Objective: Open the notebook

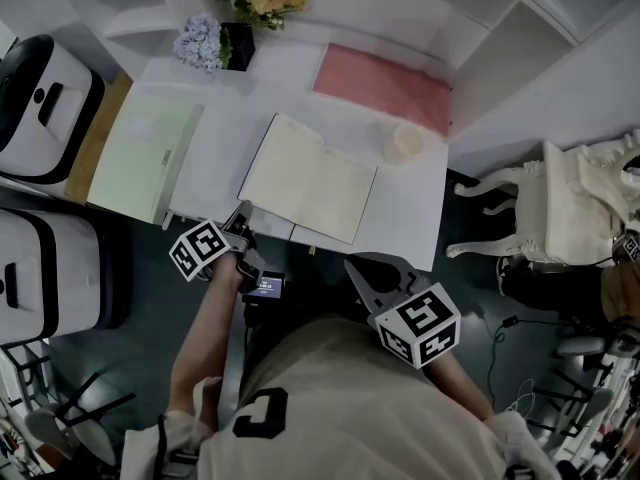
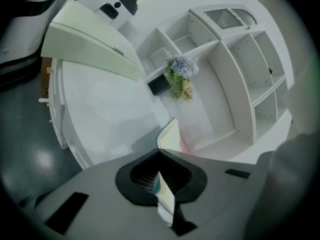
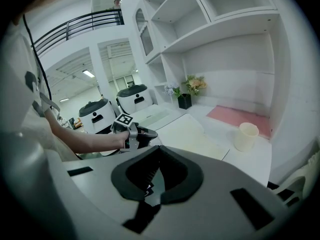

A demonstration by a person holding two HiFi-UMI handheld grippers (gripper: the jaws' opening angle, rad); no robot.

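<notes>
- White rectangular table (image 1: 410,223) below white shelves.
- Open cream-paged notebook (image 1: 310,178) lies near the middle.
- Pale green flat folder (image 1: 140,158) at the left end.
- Pink flat mat (image 1: 385,86) at the back, small cream cup (image 1: 404,144) just beside it.
- Black square vase (image 1: 238,46) of flowers, back left.

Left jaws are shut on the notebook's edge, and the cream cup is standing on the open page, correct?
Not quite. The cup stands on the white desk, right of the notebook and apart from it, as the right gripper view shows. The rest holds: the left gripper has its jaws shut on the notebook's edge.
</notes>
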